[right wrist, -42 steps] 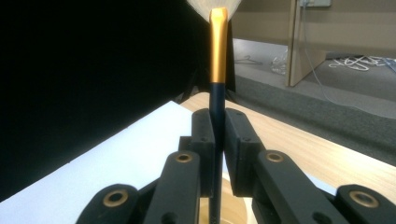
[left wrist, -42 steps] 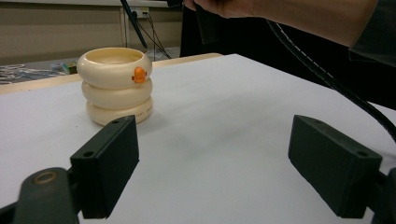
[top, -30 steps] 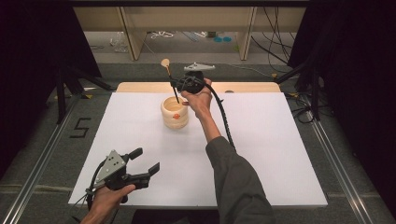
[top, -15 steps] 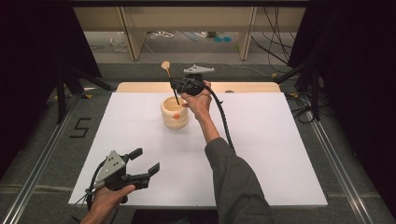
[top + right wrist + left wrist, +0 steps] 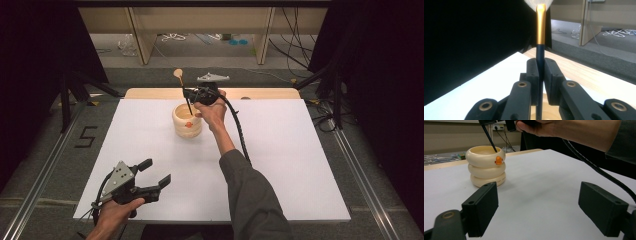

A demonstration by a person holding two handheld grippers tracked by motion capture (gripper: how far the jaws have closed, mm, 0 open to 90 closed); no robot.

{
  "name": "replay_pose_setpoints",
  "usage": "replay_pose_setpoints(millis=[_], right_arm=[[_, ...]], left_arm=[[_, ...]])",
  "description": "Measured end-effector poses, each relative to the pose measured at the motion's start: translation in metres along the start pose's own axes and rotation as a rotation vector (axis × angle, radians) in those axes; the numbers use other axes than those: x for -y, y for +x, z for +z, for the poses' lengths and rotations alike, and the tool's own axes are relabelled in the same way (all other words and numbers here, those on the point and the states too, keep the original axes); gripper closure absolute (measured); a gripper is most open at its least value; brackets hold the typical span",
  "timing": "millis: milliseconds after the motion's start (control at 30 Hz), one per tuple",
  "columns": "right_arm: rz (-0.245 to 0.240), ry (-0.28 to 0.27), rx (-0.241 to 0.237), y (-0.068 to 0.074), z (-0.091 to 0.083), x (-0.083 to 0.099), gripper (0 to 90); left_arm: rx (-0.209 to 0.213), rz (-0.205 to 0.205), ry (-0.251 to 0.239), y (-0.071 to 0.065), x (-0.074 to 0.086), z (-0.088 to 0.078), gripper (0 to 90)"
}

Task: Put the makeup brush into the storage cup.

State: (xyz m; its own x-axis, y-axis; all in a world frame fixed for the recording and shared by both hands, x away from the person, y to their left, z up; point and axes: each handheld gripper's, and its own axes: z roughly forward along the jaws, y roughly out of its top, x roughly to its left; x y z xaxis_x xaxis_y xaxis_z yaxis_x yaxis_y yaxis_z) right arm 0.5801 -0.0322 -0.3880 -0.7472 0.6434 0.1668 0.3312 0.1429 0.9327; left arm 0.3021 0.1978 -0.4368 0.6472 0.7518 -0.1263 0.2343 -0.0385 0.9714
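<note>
A cream cup [image 5: 187, 120] built of stacked rings, with a small orange beak on its side, stands on the white sheet [image 5: 280, 165] near the far middle. My right gripper [image 5: 192, 94] hovers just above and behind the cup, shut on a brush [image 5: 183, 90] with a dark handle. The handle's lower end dips into the cup, and the pale bristles point up and away. In the right gripper view the pads [image 5: 533, 75] clamp the dark handle below the brush's gold ferrule [image 5: 540, 27]. My left gripper [image 5: 156, 171] rests open at the front left, with the cup [image 5: 486, 166] ahead of it.
A wooden board [image 5: 260, 93] lies along the sheet's far edge. Metal rails [image 5: 357, 170] run down both sides, and a "5" marker [image 5: 86, 136] is on the grey floor at the left. The right gripper's black cable [image 5: 241, 131] trails along the forearm.
The right gripper has sunk slightly, so the brush handle sits a little deeper in the cup. The left gripper has not moved.
</note>
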Motion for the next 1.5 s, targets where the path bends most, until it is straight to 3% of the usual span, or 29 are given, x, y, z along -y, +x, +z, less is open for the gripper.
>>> replay_pose_setpoints(millis=[433,500,600,1500], right_arm=[[0.011,0.023,-0.015,-0.003,0.001,0.006,80.2],[0.059,0.06,0.002,-0.004,0.001,0.007,57.2],[0.117,0.097,0.025,-0.008,0.0,0.007,35.8],[0.083,0.041,0.057,-0.011,-0.045,-0.001,24.8]], left_arm=[[-0.004,-0.002,0.015,-0.001,0.0,0.0,15.9],[-0.004,-0.002,0.019,-0.001,0.0,0.0,15.9],[-0.004,0.0,0.02,-0.001,0.0,0.0,15.9],[-0.018,-0.002,0.017,0.0,0.0,0.0,15.9]])
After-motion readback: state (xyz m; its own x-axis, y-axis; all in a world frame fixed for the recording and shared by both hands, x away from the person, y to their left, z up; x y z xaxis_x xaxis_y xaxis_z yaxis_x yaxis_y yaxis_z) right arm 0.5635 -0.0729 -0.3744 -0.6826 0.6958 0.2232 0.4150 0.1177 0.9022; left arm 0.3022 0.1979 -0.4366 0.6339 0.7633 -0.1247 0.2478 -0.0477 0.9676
